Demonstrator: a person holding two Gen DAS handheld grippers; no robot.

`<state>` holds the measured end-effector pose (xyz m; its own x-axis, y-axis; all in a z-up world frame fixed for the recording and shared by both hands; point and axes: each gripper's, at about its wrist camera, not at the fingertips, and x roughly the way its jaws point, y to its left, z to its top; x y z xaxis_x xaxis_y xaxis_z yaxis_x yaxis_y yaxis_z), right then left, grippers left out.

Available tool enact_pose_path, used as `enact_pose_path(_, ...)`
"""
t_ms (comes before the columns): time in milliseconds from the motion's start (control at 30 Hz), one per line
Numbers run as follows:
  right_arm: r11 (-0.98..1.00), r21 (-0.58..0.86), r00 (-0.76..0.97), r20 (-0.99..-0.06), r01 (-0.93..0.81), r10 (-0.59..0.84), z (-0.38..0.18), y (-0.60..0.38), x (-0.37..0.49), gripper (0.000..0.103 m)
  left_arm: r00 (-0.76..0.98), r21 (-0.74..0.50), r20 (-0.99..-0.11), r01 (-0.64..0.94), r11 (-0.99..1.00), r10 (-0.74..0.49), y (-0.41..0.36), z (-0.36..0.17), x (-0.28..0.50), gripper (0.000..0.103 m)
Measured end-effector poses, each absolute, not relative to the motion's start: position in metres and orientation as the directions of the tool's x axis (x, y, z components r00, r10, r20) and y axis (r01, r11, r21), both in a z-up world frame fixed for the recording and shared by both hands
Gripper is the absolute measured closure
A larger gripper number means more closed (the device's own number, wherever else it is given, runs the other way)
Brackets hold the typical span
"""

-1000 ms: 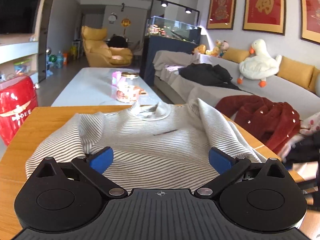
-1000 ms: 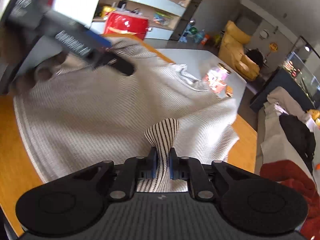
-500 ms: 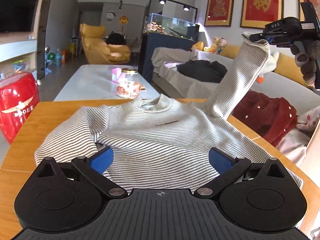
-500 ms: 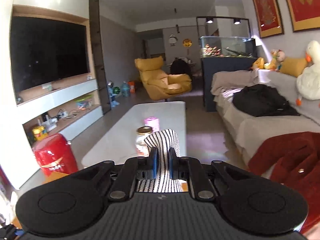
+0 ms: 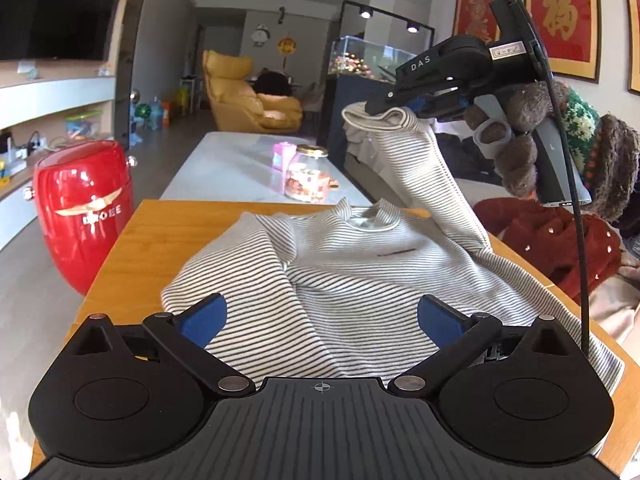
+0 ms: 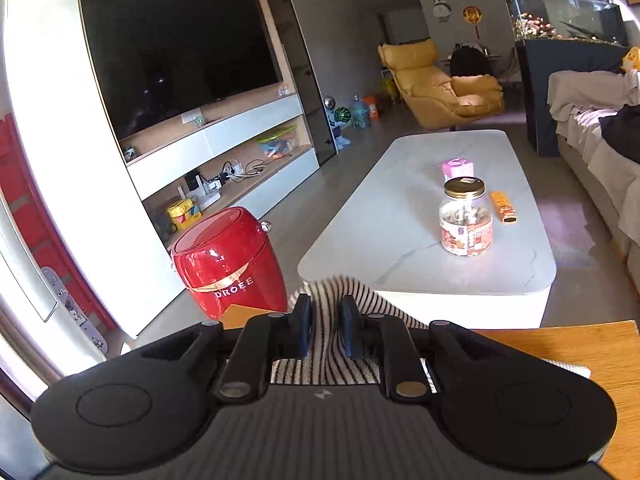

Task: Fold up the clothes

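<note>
Right jaws are opening now, sleeve (image 6: 325,312) between them, loosened since a second ago; my right gripper (image 5: 390,110) has swung it up to upper right. Left gripper (image 5: 322,320) gapes wide, empty, over one striped sweater (image 5: 360,280) on the table (image 5: 132,248). One red bin (image 5: 86,216) reads "DROEE"; one jar (image 6: 465,218).

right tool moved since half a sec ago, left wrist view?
Yes. The right tool, opening around the striped sleeve, has swung leftward, from the red wall frames toward the fish tank.
</note>
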<state>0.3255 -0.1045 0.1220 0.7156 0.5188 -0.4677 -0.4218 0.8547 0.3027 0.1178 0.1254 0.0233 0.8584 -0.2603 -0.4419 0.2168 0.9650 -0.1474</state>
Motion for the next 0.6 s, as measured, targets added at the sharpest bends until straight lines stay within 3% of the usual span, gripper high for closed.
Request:
enact_pose_path(100,0.860,0.305,0.724,-0.464,-0.410,0.510,0.121,-0.110,0.322,0.071,0.865,-0.159,-0.441,0.187,0.969,-0.240,0.134,0.024,0.118,0.000)
enact_pose_path(333,0.933,0.236,0.767,-0.534,-0.271,0.357,0.094,-0.162,0.312,0.071,0.875,-0.199,-0.426,0.156,0.967,-0.229,0.146,0.028,0.126,0.000)
enact_pose_path(533,0.979,0.195,0.681,-0.709,-0.064,0.186,0.014,-0.223,0.308,0.071,0.875,-0.206,-0.426,0.151,0.967,-0.228,0.151,0.026,0.133,0.000)
enact_pose_path(600,0.981,0.192,0.684,-0.710,-0.039,0.167,0.002,-0.231,0.300,0.061,0.880,-0.221,-0.430,0.113,0.969,-0.201,0.158,0.028,0.135,0.000)
